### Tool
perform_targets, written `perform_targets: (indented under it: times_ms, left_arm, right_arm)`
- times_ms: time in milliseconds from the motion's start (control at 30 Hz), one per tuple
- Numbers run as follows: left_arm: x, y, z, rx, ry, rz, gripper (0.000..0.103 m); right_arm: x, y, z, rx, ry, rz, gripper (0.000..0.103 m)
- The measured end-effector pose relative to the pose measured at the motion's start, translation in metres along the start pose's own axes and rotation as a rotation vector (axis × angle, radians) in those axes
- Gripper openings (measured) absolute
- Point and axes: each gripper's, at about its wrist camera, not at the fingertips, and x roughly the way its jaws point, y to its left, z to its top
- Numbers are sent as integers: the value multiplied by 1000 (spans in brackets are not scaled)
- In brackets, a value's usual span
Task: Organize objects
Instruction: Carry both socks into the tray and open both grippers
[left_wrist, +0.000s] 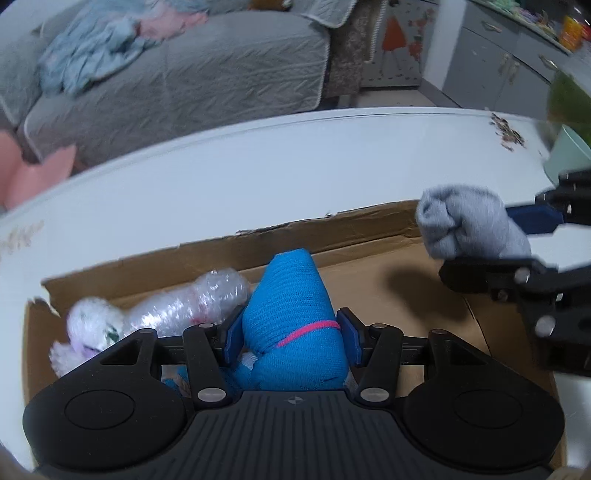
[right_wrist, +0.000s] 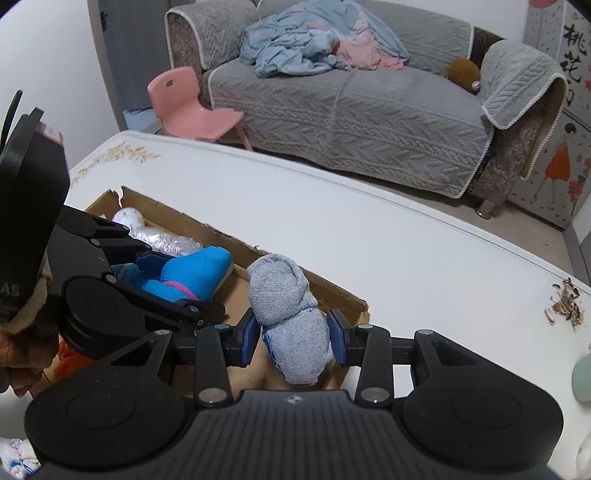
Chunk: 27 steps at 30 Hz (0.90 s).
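Note:
My left gripper (left_wrist: 290, 338) is shut on a rolled blue sock with a pink stripe (left_wrist: 291, 317) and holds it over the open cardboard box (left_wrist: 369, 229). My right gripper (right_wrist: 295, 338) is shut on a rolled grey sock (right_wrist: 291, 314) above the box's right part (right_wrist: 332, 291). In the left wrist view the grey sock (left_wrist: 458, 225) and right gripper (left_wrist: 495, 240) are at the right edge. In the right wrist view the blue sock (right_wrist: 192, 275) and left gripper (right_wrist: 177, 280) are at the left. A bubble-wrap bundle (left_wrist: 192, 299) and a white fluffy item (left_wrist: 92, 321) lie in the box.
The box sits on a white table (right_wrist: 369, 236). Seed shells (right_wrist: 565, 302) lie near the table's right edge, next to a pale green object (right_wrist: 581, 376). A grey sofa (right_wrist: 369, 110) and a pink chair (right_wrist: 188, 107) stand behind the table.

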Motion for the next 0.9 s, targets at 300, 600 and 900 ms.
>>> perform_targets:
  times_ms: [300, 600, 900]
  left_arm:
    - [2, 0, 4, -24, 3, 16, 59]
    - [6, 9, 1, -58, -12, 33, 73]
    - [5, 12, 0, -47, -8, 65, 86]
  right_arm:
    - [17, 3, 2, -46, 61, 29, 36]
    - [28, 2, 1, -62, 70, 11, 36]
    - [27, 7, -2, -76, 66, -11, 39]
